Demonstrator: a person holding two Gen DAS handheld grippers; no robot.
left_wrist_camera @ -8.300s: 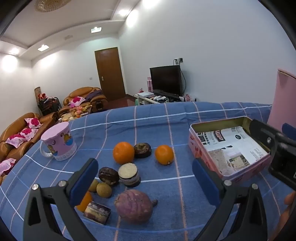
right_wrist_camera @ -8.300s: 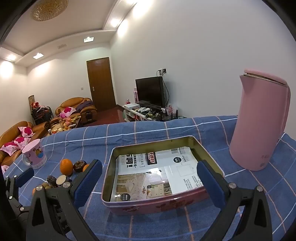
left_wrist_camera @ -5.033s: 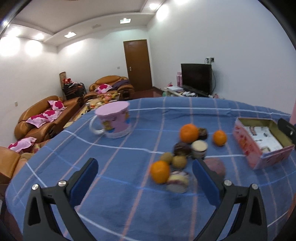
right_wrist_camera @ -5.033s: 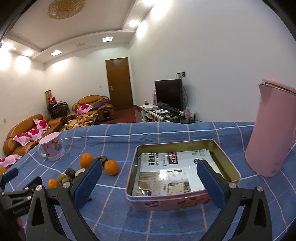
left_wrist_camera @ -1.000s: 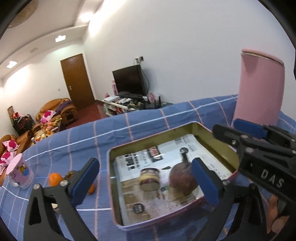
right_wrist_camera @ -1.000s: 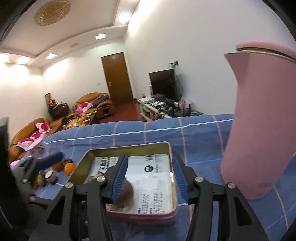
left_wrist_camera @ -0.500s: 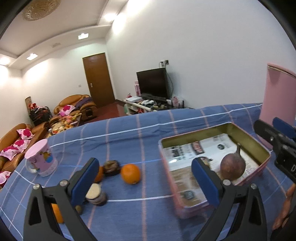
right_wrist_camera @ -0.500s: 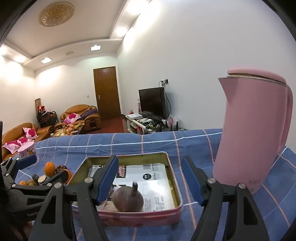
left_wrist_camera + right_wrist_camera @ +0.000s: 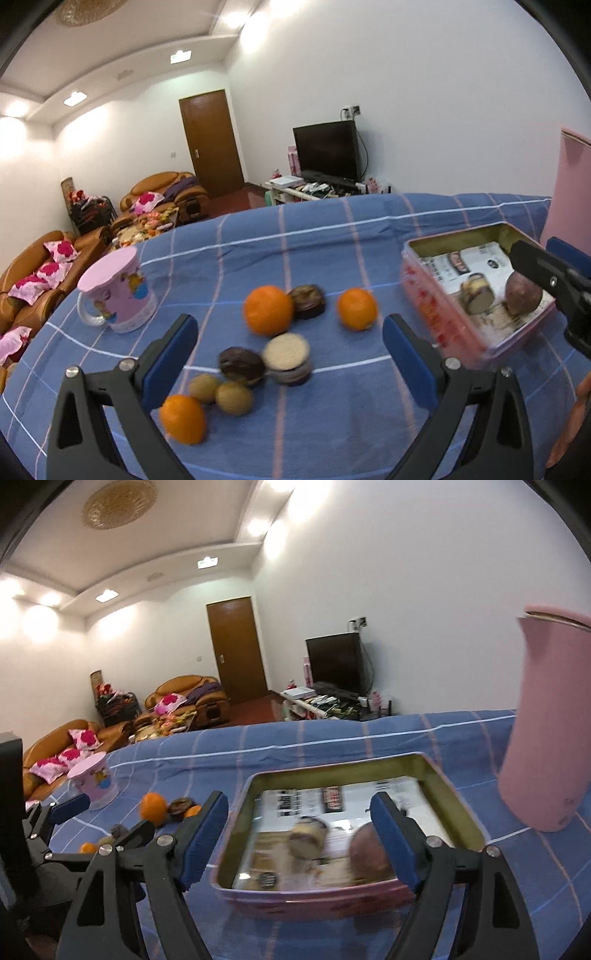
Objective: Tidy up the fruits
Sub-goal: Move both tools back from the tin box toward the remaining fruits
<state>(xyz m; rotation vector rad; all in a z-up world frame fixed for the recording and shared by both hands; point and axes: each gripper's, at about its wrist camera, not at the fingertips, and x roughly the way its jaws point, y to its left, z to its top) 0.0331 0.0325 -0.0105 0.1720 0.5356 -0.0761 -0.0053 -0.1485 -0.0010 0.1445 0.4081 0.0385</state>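
Observation:
In the left wrist view my left gripper (image 9: 290, 354) is open and empty above loose items on the blue cloth: three oranges (image 9: 268, 309), two kiwis (image 9: 234, 398), dark round cakes (image 9: 242, 365) and a pale-topped cake (image 9: 287, 357). The pink tin (image 9: 443, 314) at the right holds a purple sweet potato (image 9: 522, 292) and a small cake (image 9: 475, 298). In the right wrist view my right gripper (image 9: 299, 838) is open and empty just above the tin (image 9: 314, 893), with the sweet potato (image 9: 369, 853) inside.
A pink mug (image 9: 114, 291) stands at the left of the table. A tall pink kettle (image 9: 546, 720) stands right of the tin. Sofas, a door and a television lie beyond the table's far edge.
My left gripper has swung left from the tin toward the loose fruit. My right gripper has opened wider and moved back over the tin, where the sweet potato lies.

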